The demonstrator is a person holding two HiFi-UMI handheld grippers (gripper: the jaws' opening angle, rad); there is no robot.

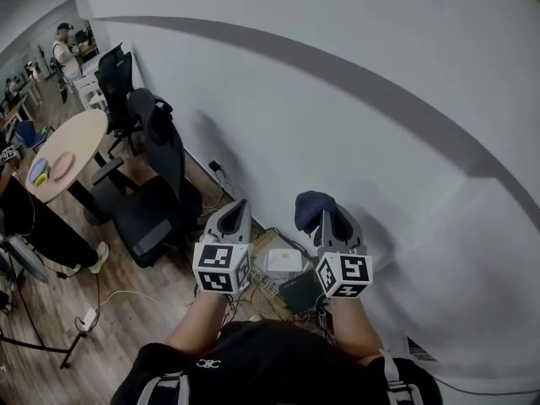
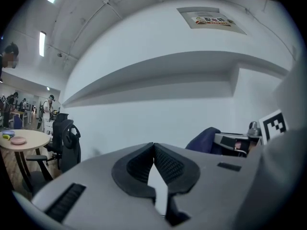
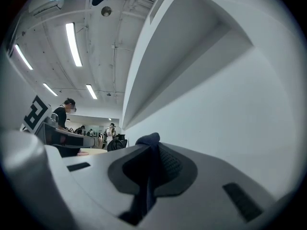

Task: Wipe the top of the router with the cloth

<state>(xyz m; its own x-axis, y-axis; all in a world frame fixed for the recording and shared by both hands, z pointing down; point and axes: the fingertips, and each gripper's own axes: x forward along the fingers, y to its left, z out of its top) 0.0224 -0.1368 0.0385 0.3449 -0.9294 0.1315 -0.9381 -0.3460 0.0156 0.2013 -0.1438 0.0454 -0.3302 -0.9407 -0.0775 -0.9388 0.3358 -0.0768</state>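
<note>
In the head view both grippers are held up in front of a white wall. My right gripper (image 1: 327,213) is shut on a dark blue cloth (image 1: 310,209), which bunches above its tips. The cloth (image 3: 147,140) runs down between the jaws in the right gripper view. My left gripper (image 1: 239,206) is shut with nothing in it, its pads meeting in the left gripper view (image 2: 153,147), where the cloth (image 2: 204,139) shows off to the right. Far below, between the two grippers, a white router-like box (image 1: 284,261) lies on the floor beside a dark box (image 1: 299,291).
Tangled cables (image 1: 257,285) lie around the boxes at the foot of the wall. Black office chairs (image 1: 156,201) and a round wooden table (image 1: 67,146) stand to the left. People stand in the background (image 1: 63,49). A white power adapter (image 1: 89,317) lies on the wood floor.
</note>
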